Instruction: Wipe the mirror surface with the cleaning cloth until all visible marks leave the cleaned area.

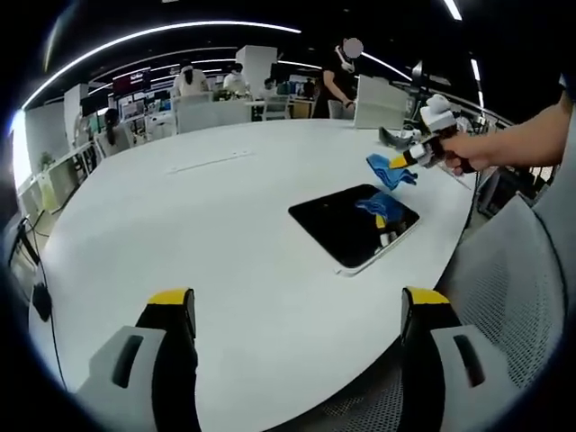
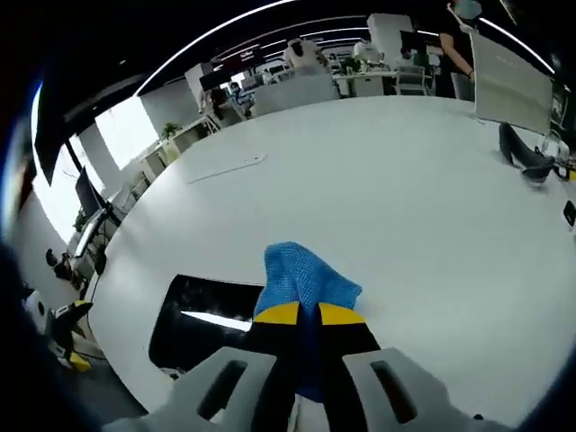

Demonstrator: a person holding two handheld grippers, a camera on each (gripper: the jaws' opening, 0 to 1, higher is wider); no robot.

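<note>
Mirror (image 1: 353, 225) lies flat on the white table (image 1: 225, 225); right hand-held gripper (image 2: 301, 314) clamps the blue cleaning cloth (image 2: 301, 274), seemingly just above it. Left hand-held gripper (image 1: 297, 310) hovers, jaws apart.

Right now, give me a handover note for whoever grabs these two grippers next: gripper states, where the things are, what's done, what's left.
Left gripper: open, holding nothing, low over the near edge of the white table.
Right gripper: shut on the blue cleaning cloth, held in the air above the table just beyond the mirror.
Mirror: lies flat near the table edge, dark face up, reflecting the cloth.
Done: cloth is picked up.
Left: cloth is not on the glass, so bring it down and wipe. Marks on the mirror are too small to judge here.
</note>
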